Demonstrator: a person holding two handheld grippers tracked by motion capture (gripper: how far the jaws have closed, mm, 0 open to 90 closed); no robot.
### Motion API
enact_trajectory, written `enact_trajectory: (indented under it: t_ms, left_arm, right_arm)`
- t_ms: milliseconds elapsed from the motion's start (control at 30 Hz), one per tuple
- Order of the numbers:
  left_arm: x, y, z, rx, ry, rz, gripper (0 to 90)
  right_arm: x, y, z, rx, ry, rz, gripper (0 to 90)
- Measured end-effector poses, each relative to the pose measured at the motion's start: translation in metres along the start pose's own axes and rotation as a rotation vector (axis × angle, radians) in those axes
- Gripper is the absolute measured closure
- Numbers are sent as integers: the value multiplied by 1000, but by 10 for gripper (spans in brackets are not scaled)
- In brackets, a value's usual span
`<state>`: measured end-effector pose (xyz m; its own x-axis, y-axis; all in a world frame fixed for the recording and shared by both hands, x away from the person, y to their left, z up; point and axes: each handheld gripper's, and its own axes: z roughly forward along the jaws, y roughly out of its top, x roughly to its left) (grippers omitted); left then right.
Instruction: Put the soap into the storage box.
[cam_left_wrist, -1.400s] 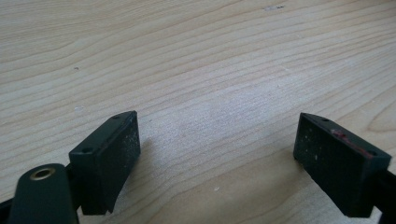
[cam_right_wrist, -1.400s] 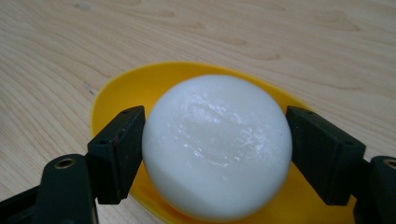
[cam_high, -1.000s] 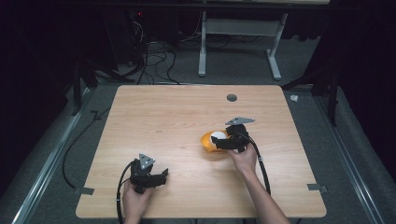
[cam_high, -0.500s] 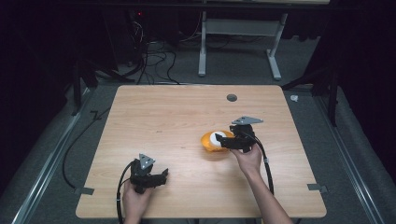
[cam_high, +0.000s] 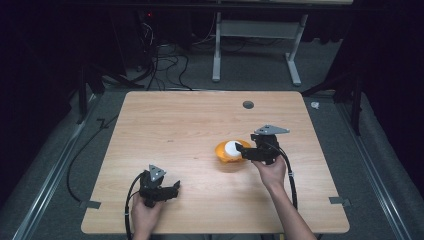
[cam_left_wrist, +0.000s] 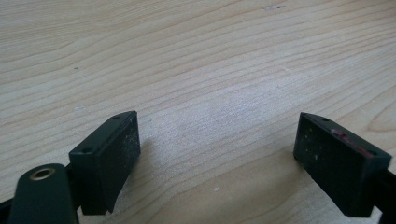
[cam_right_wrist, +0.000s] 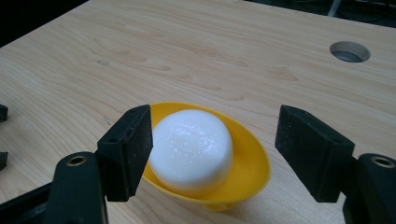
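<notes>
The right gripper stands narrowed but not shut: in the right gripper view its jaws have just been closing and now flank a white rounded block without a full grip, the left pad touching or just beside the block's side while the right pad stands well apart from it, beyond the rim. The block sits inside a shallow yellow bowl, which lies directly ahead of and below the jaws, its near rim under them. In the high view the bowl rests on the wooden table just beside the gripper's tips, with the person's right hand behind the gripper. Farther beyond the bowl, a round hole is cut in the tabletop. The left gripper is well apart, near the table's front edge, its jaws spread wide over bare wood with nothing between them.
</notes>
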<state>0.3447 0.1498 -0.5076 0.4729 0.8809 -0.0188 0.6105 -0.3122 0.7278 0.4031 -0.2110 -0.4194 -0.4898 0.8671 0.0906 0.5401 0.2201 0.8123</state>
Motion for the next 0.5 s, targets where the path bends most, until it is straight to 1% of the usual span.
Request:
enact_trajectory:
  t_ms: [100, 200, 500]
  left_arm:
    - [0, 0, 0, 0, 0, 0, 150]
    - [0, 0, 0, 0, -2, -1, 150]
    - [0, 0, 0, 0, -2, -1, 150]
  right_arm:
    - [-1, 0, -4, -5, -2, 7, 284]
    - [-2, 0, -7, -11, -4, -2, 286]
    - [-8, -5, -19, -31, -17, 10, 294]
